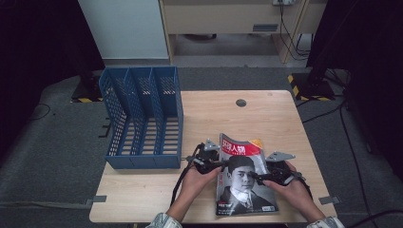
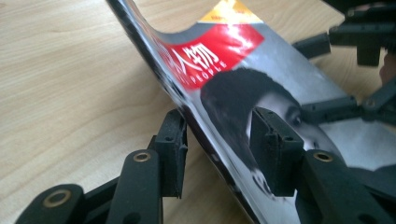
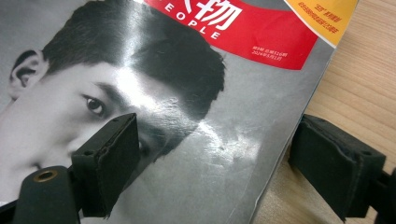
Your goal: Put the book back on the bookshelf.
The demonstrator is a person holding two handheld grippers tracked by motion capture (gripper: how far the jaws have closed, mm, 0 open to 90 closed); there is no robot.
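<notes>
A magazine (image 1: 242, 180) with a black-and-white portrait and a red title band lies on the wooden table (image 1: 266, 114) near its front edge. In the left gripper view the magazine (image 2: 243, 51) has its left edge raised off the wood and bowed. That edge runs between the jaws of my left gripper (image 2: 222, 149), which stand apart around it, one pad under and one over the cover. My left gripper (image 1: 222, 164) sits at the magazine's left side. My right gripper (image 1: 259, 176) is open at the right side. One right pad (image 3: 112, 154) rests over the cover (image 3: 187, 70), the other beyond the edge.
A blue mesh file rack (image 1: 142, 118) with three slots stands at the table's back left, close to the left hand. A round cable hole (image 1: 241, 102) sits near the far edge. The other gripper (image 2: 345, 70) shows across the magazine in the left gripper view.
</notes>
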